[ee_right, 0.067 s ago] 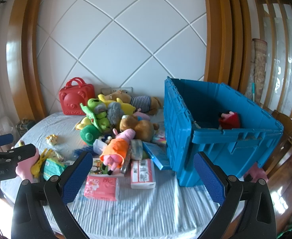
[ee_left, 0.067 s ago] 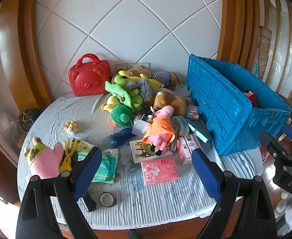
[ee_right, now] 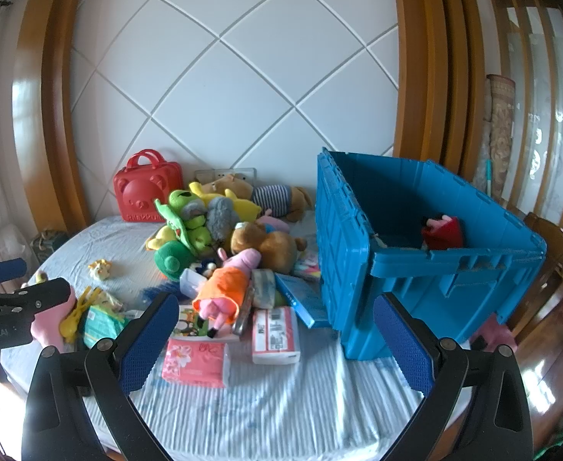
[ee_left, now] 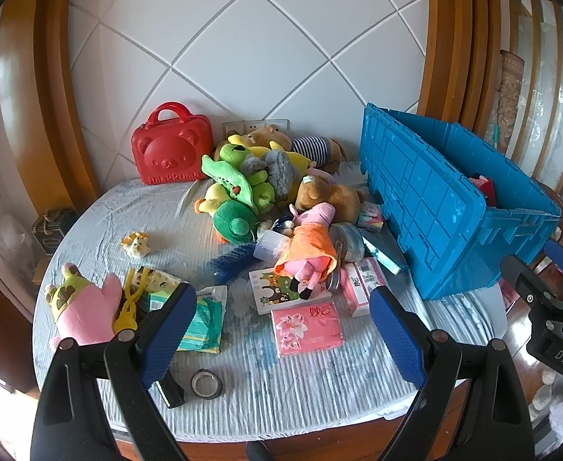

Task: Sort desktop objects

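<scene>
Left gripper (ee_left: pixel 283 332) jaws wide apart, empty; right gripper (ee_right: pixel 275 340) likewise.

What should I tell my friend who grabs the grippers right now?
Left gripper: open, empty, over the table's near edge.
Right gripper: open, empty, near the blue bin.
Bin stands on the table's right side, lid open, with one red plush inside.
Left to sort: the plush pile, pig doll, tissue packs, red case, tape roll and pink mitt, all on the table.
</scene>
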`<state>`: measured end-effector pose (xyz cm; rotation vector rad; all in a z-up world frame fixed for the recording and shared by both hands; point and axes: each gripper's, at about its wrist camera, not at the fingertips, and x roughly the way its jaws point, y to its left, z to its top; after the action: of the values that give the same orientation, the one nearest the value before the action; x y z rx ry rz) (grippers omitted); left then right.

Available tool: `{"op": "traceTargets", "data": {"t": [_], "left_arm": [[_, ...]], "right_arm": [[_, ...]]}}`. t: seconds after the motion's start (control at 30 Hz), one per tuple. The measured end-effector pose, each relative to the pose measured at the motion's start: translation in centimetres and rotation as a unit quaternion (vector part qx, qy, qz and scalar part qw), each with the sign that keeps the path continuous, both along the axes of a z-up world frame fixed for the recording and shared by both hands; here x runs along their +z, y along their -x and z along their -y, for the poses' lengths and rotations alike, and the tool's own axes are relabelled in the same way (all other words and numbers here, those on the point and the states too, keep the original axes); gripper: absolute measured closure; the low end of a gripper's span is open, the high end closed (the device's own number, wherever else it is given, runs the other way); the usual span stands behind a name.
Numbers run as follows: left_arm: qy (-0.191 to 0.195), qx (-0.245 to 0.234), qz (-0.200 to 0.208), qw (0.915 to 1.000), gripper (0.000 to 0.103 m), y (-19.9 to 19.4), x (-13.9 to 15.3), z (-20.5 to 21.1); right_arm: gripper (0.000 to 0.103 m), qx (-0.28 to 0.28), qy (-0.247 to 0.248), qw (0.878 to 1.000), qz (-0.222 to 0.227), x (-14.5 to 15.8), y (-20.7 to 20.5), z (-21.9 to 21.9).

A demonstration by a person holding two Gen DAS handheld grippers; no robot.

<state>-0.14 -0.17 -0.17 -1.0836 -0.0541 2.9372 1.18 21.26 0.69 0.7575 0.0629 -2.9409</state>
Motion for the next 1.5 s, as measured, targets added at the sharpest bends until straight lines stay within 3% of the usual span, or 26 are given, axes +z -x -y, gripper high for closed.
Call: {"op": "traceTargets", "data": {"t": [1.5], "left_arm": [[0.009,0.005,0.006,0.9999,0.011,-0.4,-1.7,-0.9]], "right_arm": [[0.000,0.002,-0.004,1.000,0.013,-1.4,1.0,0.2]]}}
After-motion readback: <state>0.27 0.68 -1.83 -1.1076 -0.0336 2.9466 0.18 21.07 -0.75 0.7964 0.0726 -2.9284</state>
